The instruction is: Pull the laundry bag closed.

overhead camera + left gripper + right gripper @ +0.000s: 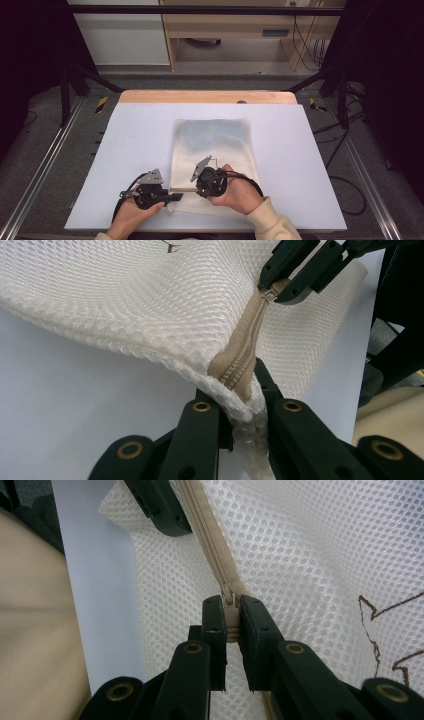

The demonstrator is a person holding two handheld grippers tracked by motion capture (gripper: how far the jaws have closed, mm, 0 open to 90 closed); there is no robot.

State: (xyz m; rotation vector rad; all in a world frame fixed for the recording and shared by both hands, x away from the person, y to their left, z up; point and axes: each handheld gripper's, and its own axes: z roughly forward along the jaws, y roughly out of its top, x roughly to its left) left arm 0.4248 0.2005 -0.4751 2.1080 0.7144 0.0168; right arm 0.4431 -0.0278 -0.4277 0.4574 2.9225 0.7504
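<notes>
A white mesh bag (212, 145) lies flat on the pale table (135, 150), with a beige zipper (247, 340) along its near edge. My left gripper (172, 196) is shut on the bag's near left corner, at the zipper's end (240, 390). My right gripper (197, 190) is a short way to its right and shut on the zipper pull (231, 614). The zipper (205, 530) runs taut between the two grippers. Beyond the pull, the left gripper's jaw tip (160, 505) shows. In the left gripper view, the right gripper (295, 277) pinches the pull at the top right.
The table's wooden far edge (207, 96) lies beyond the bag. Black frame legs (75, 80) and cables (345, 150) stand at the sides, with metal rails (40, 170) along the floor. A beige sleeve (272, 222) enters at the bottom right.
</notes>
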